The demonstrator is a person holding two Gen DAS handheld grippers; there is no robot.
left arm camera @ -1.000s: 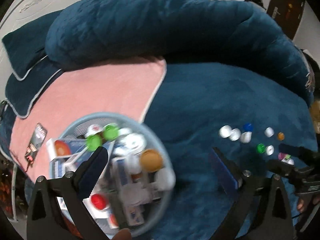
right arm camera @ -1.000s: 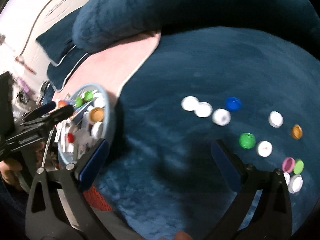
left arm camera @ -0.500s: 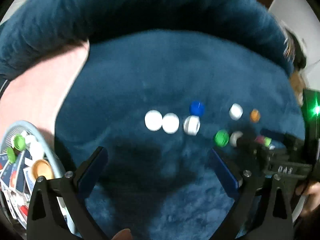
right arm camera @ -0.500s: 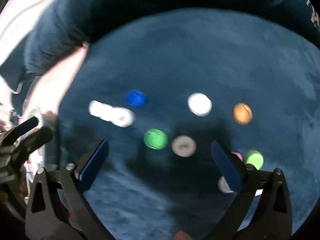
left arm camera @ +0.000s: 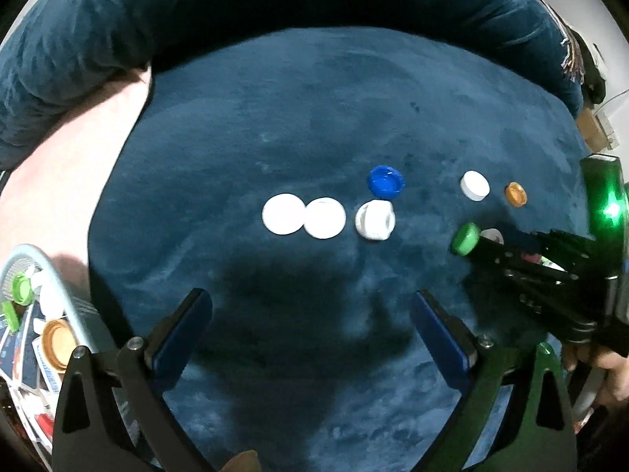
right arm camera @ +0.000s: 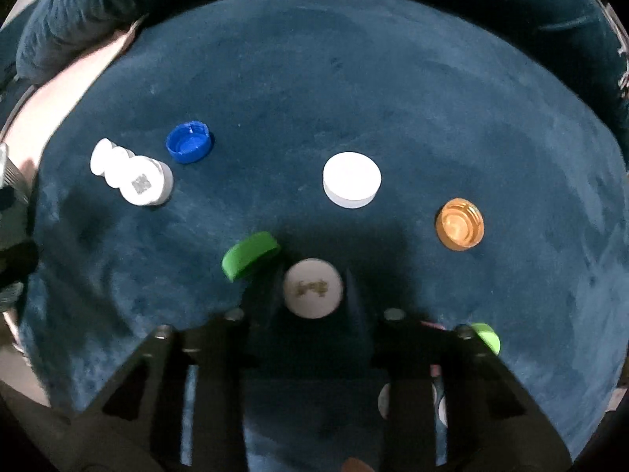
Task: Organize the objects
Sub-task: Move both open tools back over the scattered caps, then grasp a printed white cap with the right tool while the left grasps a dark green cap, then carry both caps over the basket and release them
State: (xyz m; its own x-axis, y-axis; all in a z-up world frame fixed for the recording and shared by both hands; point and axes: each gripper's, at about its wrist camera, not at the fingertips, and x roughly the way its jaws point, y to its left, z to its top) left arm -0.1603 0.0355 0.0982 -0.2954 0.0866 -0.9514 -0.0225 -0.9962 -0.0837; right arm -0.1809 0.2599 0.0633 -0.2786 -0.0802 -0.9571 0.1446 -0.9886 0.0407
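Bottle caps lie scattered on a dark blue plush cushion. My right gripper is closed around a white cap with a gold mark that rests on the cushion. A green cap, tilted on edge, leans against the left finger. Beyond lie a white cap, an orange cap, a blue cap and a row of white caps. My left gripper is open and empty, hovering short of three white caps and the blue cap.
A round grey basket holding caps and cards sits at the lower left of the left wrist view, on a pink cloth. A dark blue bolster curves around the back. More caps lie by the right gripper's right side.
Both grippers swung right, away from the basket. My right gripper dropped to the cushion and closed from wide open onto the gold-marked white cap, tipping the green cap on edge.
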